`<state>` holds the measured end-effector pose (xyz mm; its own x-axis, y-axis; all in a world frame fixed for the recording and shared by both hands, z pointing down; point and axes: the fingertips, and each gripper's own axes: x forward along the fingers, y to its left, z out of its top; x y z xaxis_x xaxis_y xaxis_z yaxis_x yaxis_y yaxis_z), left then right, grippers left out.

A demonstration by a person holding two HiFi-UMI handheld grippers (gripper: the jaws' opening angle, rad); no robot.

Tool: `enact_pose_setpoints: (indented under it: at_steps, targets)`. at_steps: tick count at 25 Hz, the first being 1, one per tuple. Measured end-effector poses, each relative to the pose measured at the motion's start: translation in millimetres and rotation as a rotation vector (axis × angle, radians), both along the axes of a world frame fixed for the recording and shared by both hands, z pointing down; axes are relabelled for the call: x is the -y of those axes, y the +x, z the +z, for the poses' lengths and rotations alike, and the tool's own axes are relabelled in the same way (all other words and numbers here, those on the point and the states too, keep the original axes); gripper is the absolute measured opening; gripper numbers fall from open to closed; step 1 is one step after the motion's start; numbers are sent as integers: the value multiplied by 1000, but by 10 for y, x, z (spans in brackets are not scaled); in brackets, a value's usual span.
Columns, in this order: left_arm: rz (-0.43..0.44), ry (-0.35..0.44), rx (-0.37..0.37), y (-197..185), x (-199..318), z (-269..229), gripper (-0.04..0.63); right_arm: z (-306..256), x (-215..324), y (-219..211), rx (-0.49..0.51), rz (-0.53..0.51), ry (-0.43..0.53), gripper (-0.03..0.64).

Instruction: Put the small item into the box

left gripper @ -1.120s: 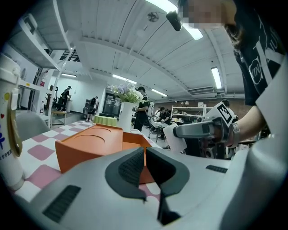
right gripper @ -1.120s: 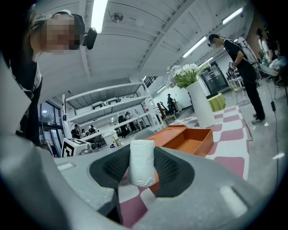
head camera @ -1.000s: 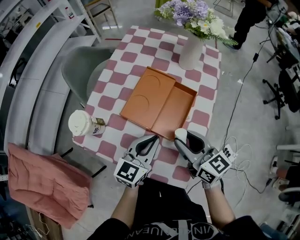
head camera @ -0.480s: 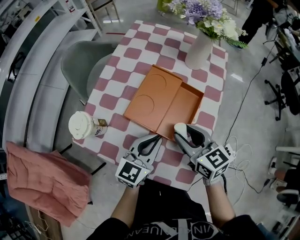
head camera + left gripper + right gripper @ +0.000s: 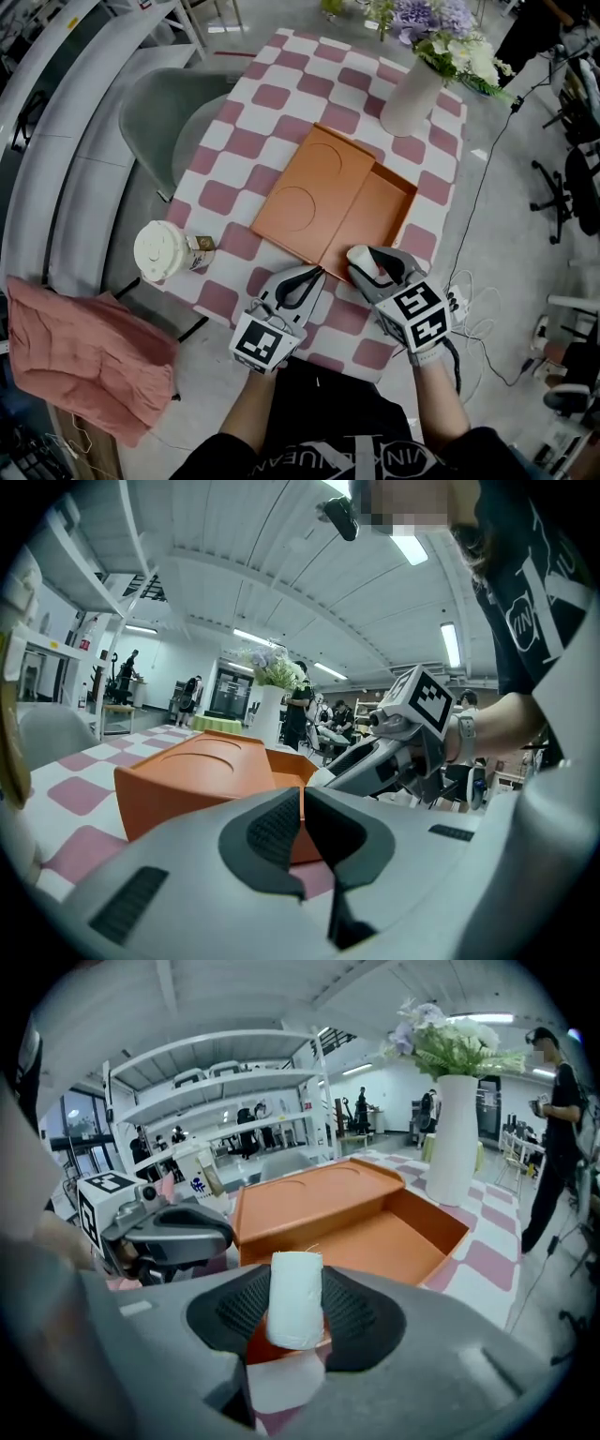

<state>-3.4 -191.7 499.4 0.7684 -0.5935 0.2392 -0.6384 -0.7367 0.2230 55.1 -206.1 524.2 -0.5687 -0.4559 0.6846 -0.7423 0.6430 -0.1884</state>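
Observation:
An orange box [image 5: 370,220] lies open on the checkered table [image 5: 281,103], its lid [image 5: 307,188] beside it on the left. My right gripper [image 5: 361,266] is shut on a small white roll [image 5: 294,1297], held upright just in front of the box's near edge [image 5: 375,1241]. My left gripper [image 5: 309,278] is shut with nothing in it, beside the box's near left corner [image 5: 206,785]; it shows at the left of the right gripper view [image 5: 169,1227].
A white vase [image 5: 412,94] of flowers stands at the table's far right. A lidded paper cup [image 5: 161,251] and a small carton [image 5: 200,246] sit by the left edge. A grey chair [image 5: 173,122] stands left of the table. Pink cloth [image 5: 84,366] lies lower left.
My right gripper with the white roll has edged a little left toward the box's near edge. The head view has shifted. The left gripper stays put.

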Motion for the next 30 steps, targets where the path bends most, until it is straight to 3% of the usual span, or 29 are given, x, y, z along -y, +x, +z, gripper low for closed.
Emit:
enact_pose_setpoints:
  at_steps: [6,15,25,30]
  targets:
    - [-1,12,10,13,-3,29,20,90,-16,-80,-138,-110,-25,167]
    - [6,26,11,15,37,-104,20,203,-16,-105,-232,-174,-49,169]
    - [-17,19,-12,-14,24,-139,20,241,-31,-118,-259,-216,-63,167]
    - [-39,8,-26,-60,27,-135,20,205,-32,-139,-216,-207,-71,169]
